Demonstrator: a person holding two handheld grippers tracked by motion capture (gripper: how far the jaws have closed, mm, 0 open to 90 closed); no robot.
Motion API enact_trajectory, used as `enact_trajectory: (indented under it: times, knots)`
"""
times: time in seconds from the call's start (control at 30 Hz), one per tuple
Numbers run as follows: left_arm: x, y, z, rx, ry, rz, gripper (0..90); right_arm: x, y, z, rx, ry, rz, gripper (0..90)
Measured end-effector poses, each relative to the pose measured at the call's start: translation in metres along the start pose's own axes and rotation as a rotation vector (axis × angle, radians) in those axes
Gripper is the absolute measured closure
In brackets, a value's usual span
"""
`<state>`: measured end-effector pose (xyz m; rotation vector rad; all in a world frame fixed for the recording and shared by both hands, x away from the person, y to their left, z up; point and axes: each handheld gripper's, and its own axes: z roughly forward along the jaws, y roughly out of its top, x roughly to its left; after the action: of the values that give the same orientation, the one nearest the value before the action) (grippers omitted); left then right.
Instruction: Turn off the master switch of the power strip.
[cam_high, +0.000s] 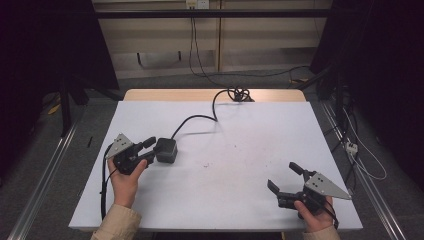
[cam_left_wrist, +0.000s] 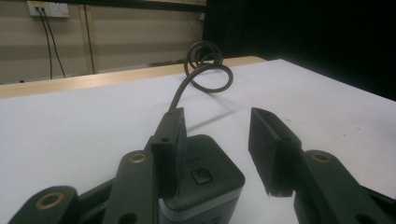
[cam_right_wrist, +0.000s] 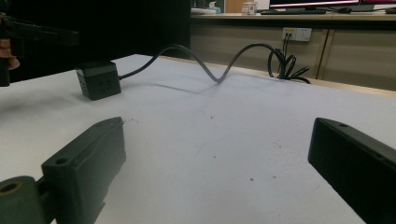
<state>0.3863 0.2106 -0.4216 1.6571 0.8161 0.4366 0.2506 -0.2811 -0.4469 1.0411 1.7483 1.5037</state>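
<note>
Two black jaws of your left gripper (cam_left_wrist: 219, 158) stand about half open around the black cube-shaped power adapter (cam_left_wrist: 205, 179): one jaw lies against the cube's side, while the other stands clear of it with a strip of white table showing in the gap, so nothing is clamped. On the cube's top face you can see a small square button (cam_left_wrist: 200, 175). From its far side a dark grey cable (cam_left_wrist: 205, 77) rises and curls into a loop toward twelve o'clock.

In the high view your left gripper (cam_high: 150, 149) sits at about nine o'clock on the white tabletop (cam_high: 240, 150), its jaws pointing toward three o'clock at the cube (cam_high: 166, 150), which rests flat on the surface just beside the tips. The cable (cam_high: 200, 118) runs from the cube toward one o'clock and ends in a tangled coil (cam_high: 239, 94) at the table's far edge.

Your right gripper (cam_high: 283, 179) rests near five o'clock, well apart from the cube, jaws spread wide and holding nothing. In the right gripper view its jaws frame bare table, with the cube (cam_right_wrist: 98, 79) far off at ten o'clock.
</note>
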Motion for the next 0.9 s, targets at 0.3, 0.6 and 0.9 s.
enact_trajectory:
  times: [0.3, 0.6, 0.9]
  knots:
    - [0.001, 0.0005, 0.0015, 0.003, 0.002, 0.002, 58.3, -0.0001, 0.0, 0.0, 0.001, 0.001, -0.004, 3.5]
    - [0.002, 0.0006, 0.0037, 0.009, 0.007, 0.003, 59.8, 0.0, 0.0001, -0.0001, 0.001, 0.001, -0.002, 3.5]
    - [0.0024, 0.0014, 0.0046, 0.008, 0.004, 0.007, 62.4, -0.0001, 0.0003, -0.0003, 0.0, 0.001, -0.002, 3.6]
